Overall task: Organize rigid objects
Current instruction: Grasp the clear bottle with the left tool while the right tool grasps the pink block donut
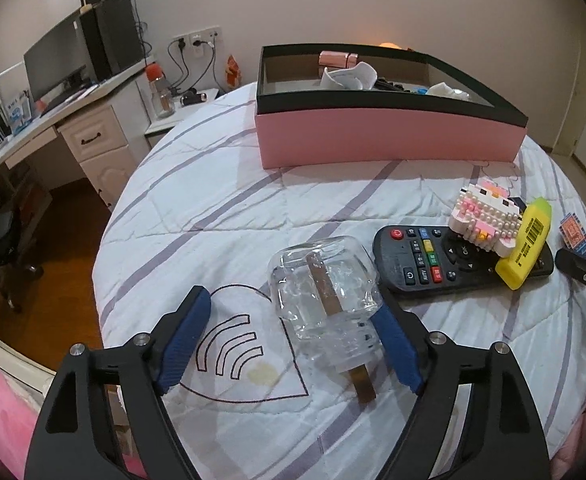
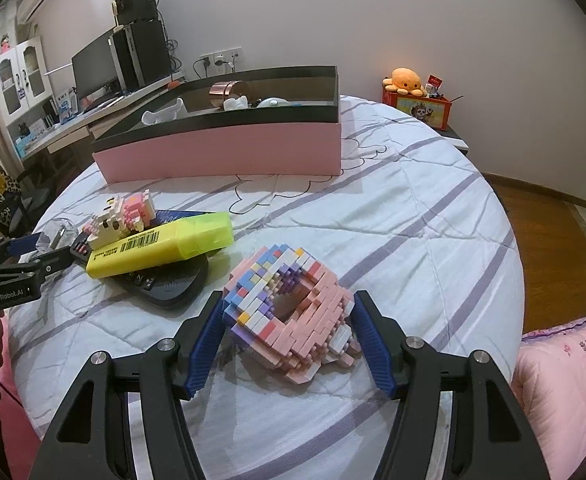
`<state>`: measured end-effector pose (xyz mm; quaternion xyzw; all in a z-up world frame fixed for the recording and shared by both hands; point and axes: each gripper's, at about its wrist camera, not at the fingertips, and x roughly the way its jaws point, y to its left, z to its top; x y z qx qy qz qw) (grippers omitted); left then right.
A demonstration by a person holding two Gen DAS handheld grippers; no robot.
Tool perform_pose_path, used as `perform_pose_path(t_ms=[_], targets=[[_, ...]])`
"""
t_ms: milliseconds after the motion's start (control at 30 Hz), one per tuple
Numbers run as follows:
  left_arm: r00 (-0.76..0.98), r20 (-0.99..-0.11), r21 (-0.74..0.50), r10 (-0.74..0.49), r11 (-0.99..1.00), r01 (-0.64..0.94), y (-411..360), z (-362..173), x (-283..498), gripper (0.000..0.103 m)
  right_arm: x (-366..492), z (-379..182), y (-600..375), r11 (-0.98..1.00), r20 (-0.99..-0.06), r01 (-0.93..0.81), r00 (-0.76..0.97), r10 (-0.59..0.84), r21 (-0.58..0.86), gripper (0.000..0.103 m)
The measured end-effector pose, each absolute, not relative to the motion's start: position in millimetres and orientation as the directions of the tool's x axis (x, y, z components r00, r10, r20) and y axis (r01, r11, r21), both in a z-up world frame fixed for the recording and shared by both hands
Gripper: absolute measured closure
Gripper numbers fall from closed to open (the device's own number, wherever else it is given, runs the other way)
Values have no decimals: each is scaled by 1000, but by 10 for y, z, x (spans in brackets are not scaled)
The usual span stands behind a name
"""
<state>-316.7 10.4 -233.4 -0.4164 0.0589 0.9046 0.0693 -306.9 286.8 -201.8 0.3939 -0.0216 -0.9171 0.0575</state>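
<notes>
Jar (image 1: 325,292), clear, lies between spread left gripper (image 1: 293,336) fingers, touching only one pad. Right gripper (image 2: 285,332) pinches pink brick model (image 2: 289,312).

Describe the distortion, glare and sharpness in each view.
Left wrist: fisheye bends the pink box rim, dark corners, glare on the clear jar, sharp. Right wrist: same bowing, even indoor light, brick ring sharp, soft shadows.

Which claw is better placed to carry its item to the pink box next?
Right, probably. The right claw hugs the pink building-block ring on both sides. The left claw stands open around the clear glass jar, one pad well clear. Pink cardboard box lies ahead.
</notes>
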Motion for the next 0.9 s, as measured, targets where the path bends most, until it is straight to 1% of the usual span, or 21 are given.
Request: perform_pose_path(t_ms=[100,167,267,300,333,367,467,567,800,900], targets=[[-654,-752,44,74,-986,-163,82,-2318,-3168,21,-3065,-2018,2866,-992,-719,92,-684,-125,84,38],[-664,-744,53,72,-985,-166,99,-2305,-3166,27,-3061,-2019,2864,-992,-719,95,-683,-127,85,37],[-659,-748,56,80,-981,-184,132,-2325,-3181,32,-3062,-2023,2865,-991,-719,99,-683,-130,85,35],[-657,-749,55,86,-980,-190,138,-2329,-3192,36,-3066,-2024,2864,-991,-719,101,-682,-131,85,34],[-657,-748,48,94,-980,-195,138,-2329,-3197,46,-3065,-2023,2863,-991,-719,101,-682,-133,87,34],[-658,-745,39,105,-979,-201,135,-2318,-3198,50,-3068,-2023,2864,-991,-719,102,-682,-134,88,33],[-660,-745,55,98,-976,-208,151,-2306,-3186,50,-3064,-2021,2869,-990,-717,105,-684,-138,91,34],[-656,-748,55,101,-975,-214,150,-2280,-3168,50,-3057,-2011,2892,-992,-718,97,-684,-129,85,40],[-668,-734,60,124,-968,-245,172,-2152,-3082,50,-3054,-1978,2891,-989,-717,109,-682,-146,97,40],[-668,-727,40,159,-961,-273,186,-2081,-3041,50,-3049,-1958,2902,-988,-715,116,-681,-157,107,40]])
